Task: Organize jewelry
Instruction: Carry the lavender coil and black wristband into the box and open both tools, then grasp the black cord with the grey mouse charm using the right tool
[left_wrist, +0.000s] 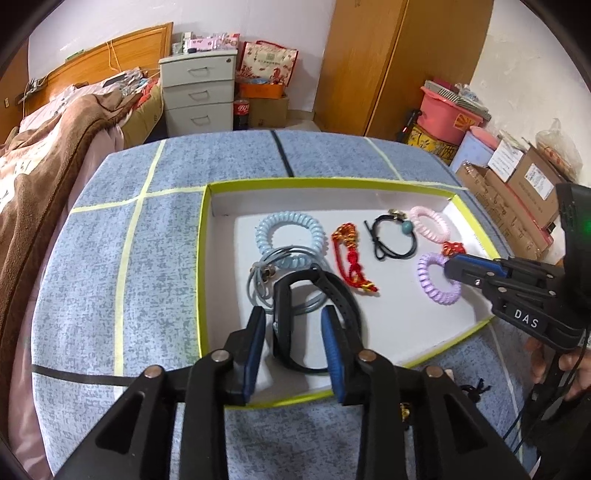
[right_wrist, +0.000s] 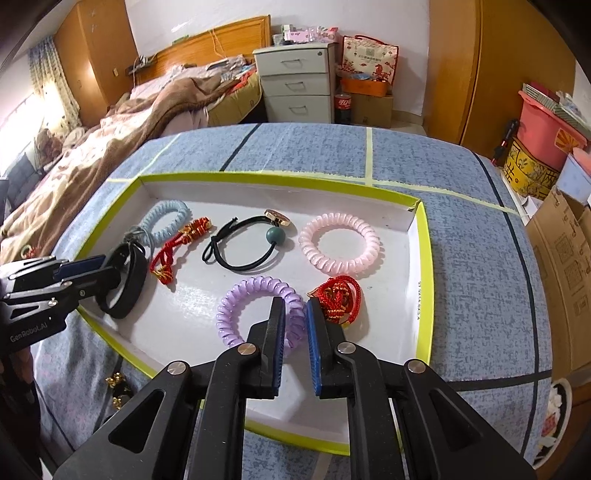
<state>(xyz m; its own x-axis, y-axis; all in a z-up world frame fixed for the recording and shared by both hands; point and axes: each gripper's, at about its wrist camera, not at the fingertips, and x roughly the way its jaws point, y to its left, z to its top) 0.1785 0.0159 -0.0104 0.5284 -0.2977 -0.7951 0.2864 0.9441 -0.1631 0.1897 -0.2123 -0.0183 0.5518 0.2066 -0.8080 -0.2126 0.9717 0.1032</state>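
Tabletop (right_wrist: 461, 229): mottled blue cloth, matt, slightly rough. Tray (right_wrist: 421, 258): smooth white card, matt, yellow-green rim. Spiral hair ties, purple (right_wrist: 236, 310) and pink (right_wrist: 340, 243): glossy translucent plastic. Knots (right_wrist: 173, 254): red braided cord with gold thread. Watch band (left_wrist: 343, 295): matt black rubber.

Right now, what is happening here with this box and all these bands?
A person holds a gripper in each hand over a shallow tray full of hair ties and bracelets. The left gripper is open around a black wristband, its fingers not closed on it. The right gripper is open too, its fingers straddling the edge of the purple spiral hair tie, beside a red knotted cord. Neither piece looks lifted.
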